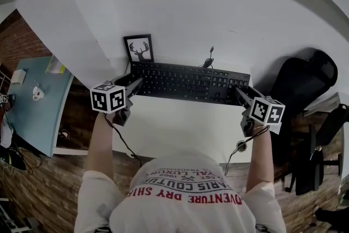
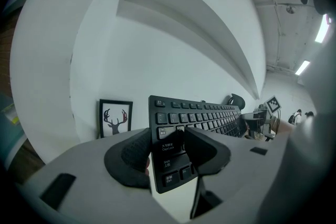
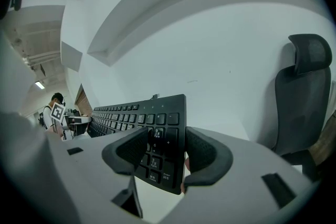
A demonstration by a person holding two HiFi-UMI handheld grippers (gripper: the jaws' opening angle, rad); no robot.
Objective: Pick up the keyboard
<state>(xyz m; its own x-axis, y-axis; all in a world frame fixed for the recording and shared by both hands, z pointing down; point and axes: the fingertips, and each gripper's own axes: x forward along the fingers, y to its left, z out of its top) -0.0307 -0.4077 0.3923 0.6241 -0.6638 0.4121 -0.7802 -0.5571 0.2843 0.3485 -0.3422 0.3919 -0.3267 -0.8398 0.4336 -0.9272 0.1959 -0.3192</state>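
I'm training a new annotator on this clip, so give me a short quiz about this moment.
1. True or false: the left gripper and the right gripper each clamp an end of the keyboard.
2. What stands behind the keyboard's left end? A) vase B) framed deer picture C) lamp
3. Fill in: right of the desk stands a black ____.
Key: 1 true; 2 B; 3 chair.
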